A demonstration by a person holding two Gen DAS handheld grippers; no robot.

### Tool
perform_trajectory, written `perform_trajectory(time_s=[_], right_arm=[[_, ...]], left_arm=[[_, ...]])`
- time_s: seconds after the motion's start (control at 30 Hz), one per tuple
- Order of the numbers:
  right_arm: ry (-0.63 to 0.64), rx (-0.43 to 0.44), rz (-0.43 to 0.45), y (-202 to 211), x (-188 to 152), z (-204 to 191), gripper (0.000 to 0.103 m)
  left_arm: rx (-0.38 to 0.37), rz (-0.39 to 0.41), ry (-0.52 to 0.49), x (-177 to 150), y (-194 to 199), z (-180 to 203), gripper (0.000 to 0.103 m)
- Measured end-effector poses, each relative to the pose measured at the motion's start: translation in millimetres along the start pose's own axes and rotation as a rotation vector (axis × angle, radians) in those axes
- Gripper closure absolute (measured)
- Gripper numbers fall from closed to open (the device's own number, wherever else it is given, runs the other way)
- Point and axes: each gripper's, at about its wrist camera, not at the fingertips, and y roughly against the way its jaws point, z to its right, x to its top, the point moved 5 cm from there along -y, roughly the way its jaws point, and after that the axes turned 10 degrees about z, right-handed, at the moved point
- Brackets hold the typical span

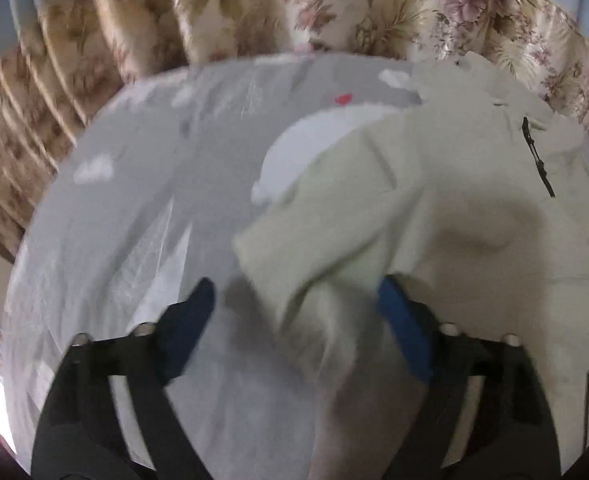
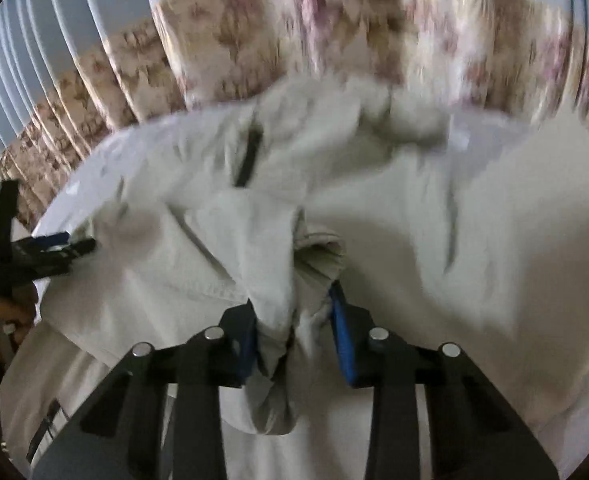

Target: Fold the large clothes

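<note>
Now I am at the gathering step: my right gripper (image 2: 294,320) is clenched on a bunched fold of the cream jacket (image 2: 474,220), which sprawls across the grey bedsheet (image 1: 134,200). My left gripper (image 1: 294,300) stands released, cloth touching only one finger. Next it needs to close on that edge.

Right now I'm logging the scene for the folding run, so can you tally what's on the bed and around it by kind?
Pale cream garment: 1
Grey printed bedsheet: 1
Floral curtain: 1
Handheld grippers with blue fingers: 2, the left gripper and the right gripper
Total: 5
</note>
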Motion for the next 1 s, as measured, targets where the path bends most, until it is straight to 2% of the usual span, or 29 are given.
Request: perform_trajectory(time_s=[0.03, 0.07, 0.1, 0.13, 0.17, 0.2, 0.23, 0.3, 0.33, 0.37, 0.43, 0.47, 0.57, 0.63, 0.73, 0.83, 0.93, 1.0], right_arm=[[0.008, -0.007, 0.044, 6.7, 10.4, 0.4, 0.070], [0.016, -0.026, 0.067, 6.5, 20.3, 2.3, 0.070], [0.031, -0.056, 0.087, 7.9, 27.2, 6.2, 0.069], [0.046, -0.090, 0.079, 1.8, 29.3, 11.8, 0.062], [0.047, -0.111, 0.035, -9.1, 27.2, 20.1, 0.052], [0.041, -0.132, -0.034, -23.0, 19.8, 28.7, 0.051], [0.031, -0.141, -0.059, -28.3, 14.7, 34.7, 0.051], [0.003, -0.114, -0.032, -15.5, 11.2, 44.4, 0.051], [-0.004, -0.109, 0.008, 4.1, 13.4, 50.6, 0.049], [-0.008, -0.117, 0.041, 19.7, 14.8, 56.8, 0.041], [-0.031, -0.131, 0.152, 70.2, 18.8, 79.7, 0.031], [-0.037, -0.158, 0.187, 88.2, 18.7, 90.9, 0.029], [-0.042, -0.316, 0.250, 133.9, 12.3, 140.4, 0.029], [-0.080, -0.380, 0.248, 146.6, 2.4, 172.1, 0.029], [-0.180, -0.363, 0.201, 146.9, -17.0, 209.2, 0.029], [-0.225, -0.292, 0.165, 126.7, -26.6, 220.6, 0.029], [-0.238, -0.275, 0.130, 103.6, -31.8, 221.1, 0.029], [-0.237, -0.268, 0.112, 94.1, -40.5, 219.5, 0.033]], left_arm=[[0.010, 0.012, -0.015, 5.3, 0.2, 4.5, 0.050], [0.035, 0.033, -0.030, 14.1, 1.0, 9.7, 0.059], [0.060, 0.058, -0.046, 21.6, 1.7, 13.6, 0.059], [0.080, 0.073, -0.063, 27.0, -0.2, 15.9, 0.059], [0.109, 0.078, -0.095, 30.8, -5.0, 20.4, 0.059], [0.124, 0.066, -0.113, 31.2, -10.9, 23.4, 0.058], [0.129, 0.056, -0.125, 30.4, -16.1, 26.4, 0.058], [0.136, 0.081, -0.134, 29.8, -12.4, 26.9, 0.058], [0.127, 0.084, -0.127, 30.1, -9.3, 25.1, 0.052], [0.111, 0.090, -0.105, 30.1, -2.3, 20.8, 0.038], [0.076, 0.140, -0.059, 32.6, 16.0, 13.6, 0.024], [0.073, 0.179, -0.045, 33.6, 30.6, 8.7, 0.016], [0.039, 0.267, 0.013, 30.5, 70.4, -1.1, 0.008], [0.013, 0.305, 0.047, 24.1, 91.3, -3.8, 0.004], [-0.016, 0.331, 0.071, 13.7, 111.5, 0.5, 0.003], [-0.033, 0.335, 0.065, 6.3, 122.3, 10.5, 0.003], [-0.048, 0.331, 0.050, 0.7, 129.8, 22.1, 0.003], [-0.049, 0.336, 0.044, -3.0, 134.7, 25.8, 0.003]])
